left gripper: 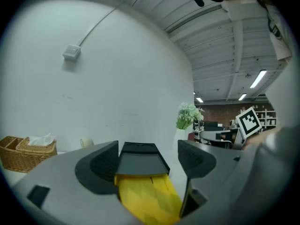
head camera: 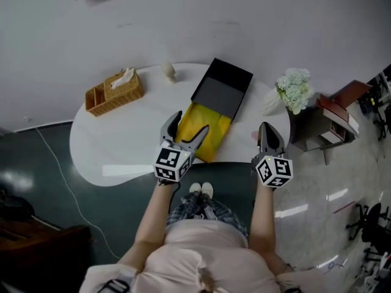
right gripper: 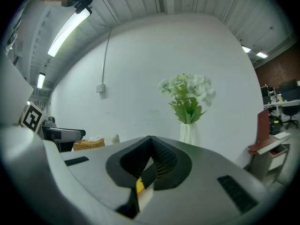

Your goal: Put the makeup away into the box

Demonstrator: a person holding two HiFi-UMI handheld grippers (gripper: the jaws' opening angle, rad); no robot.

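left gripper: forearm stretched forward, jaws spread wide with nothing gripped, held over the near yellow end of the box. right gripper: at the near right edge of the table, jaws closed tip to tip. There's a small yellow-and-dark sliver in the gap behind the tips, can't ID it. White rounded table stands against a white wall; dark floor to the left. box lies mid-table, yellow end near, black end far; can't make out any contents. wicker basket far left holds tissues. flower vase far right.
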